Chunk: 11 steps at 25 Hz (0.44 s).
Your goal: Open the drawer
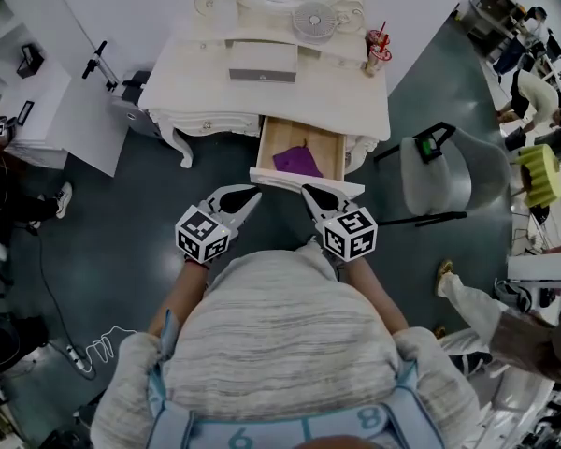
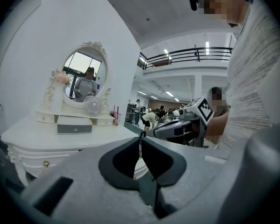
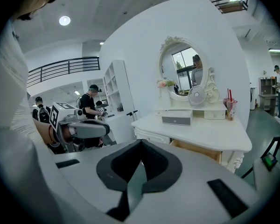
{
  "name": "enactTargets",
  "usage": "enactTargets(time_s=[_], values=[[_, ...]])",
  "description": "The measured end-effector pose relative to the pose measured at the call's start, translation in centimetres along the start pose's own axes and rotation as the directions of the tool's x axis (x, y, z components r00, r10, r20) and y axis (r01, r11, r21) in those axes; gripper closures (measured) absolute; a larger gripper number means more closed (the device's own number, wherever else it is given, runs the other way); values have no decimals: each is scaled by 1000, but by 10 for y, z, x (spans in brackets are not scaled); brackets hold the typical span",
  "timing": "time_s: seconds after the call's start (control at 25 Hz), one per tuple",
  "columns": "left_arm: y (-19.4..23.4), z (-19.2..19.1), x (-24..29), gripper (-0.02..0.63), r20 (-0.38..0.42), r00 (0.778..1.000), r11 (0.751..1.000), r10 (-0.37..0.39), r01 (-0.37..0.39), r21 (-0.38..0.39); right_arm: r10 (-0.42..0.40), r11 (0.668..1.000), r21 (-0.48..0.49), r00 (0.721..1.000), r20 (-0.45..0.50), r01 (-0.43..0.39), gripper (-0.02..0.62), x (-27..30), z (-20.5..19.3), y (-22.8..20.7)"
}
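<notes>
The white dressing table (image 1: 262, 96) stands ahead of me, and its right-hand drawer (image 1: 304, 181) is pulled out, wooden inside, with a purple cloth-like item (image 1: 297, 162) lying in it. My left gripper (image 1: 256, 194) hangs just left of the drawer's white front, its jaws shut and empty (image 2: 141, 137). My right gripper (image 1: 307, 189) is close before that front, also shut on nothing (image 3: 141, 142). Neither touches the drawer. In the right gripper view the drawer's wooden side (image 3: 196, 149) shows under the tabletop (image 3: 200, 132).
On the tabletop stand a small grey-fronted box (image 1: 262, 62), a little fan (image 1: 314, 19), an oval mirror (image 3: 186, 71) and a cup with straws (image 1: 378, 52). A grey chair (image 1: 435, 176) stands right of the drawer. A white cable (image 1: 93, 349) lies on the floor at left. People stand at far right.
</notes>
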<state>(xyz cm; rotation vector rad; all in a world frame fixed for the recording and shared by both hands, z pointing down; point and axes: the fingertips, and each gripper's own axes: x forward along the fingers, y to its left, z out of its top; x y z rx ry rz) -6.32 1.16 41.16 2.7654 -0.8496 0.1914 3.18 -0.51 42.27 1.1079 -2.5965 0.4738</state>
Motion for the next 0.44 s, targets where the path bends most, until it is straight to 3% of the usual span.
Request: enactTargets(time_s=[0.44], values=[[3, -3, -8, 578, 15, 1000, 1000, 24, -23, -11, 16, 1000, -6, 1000, -18, -16, 586, 2, -8, 9]])
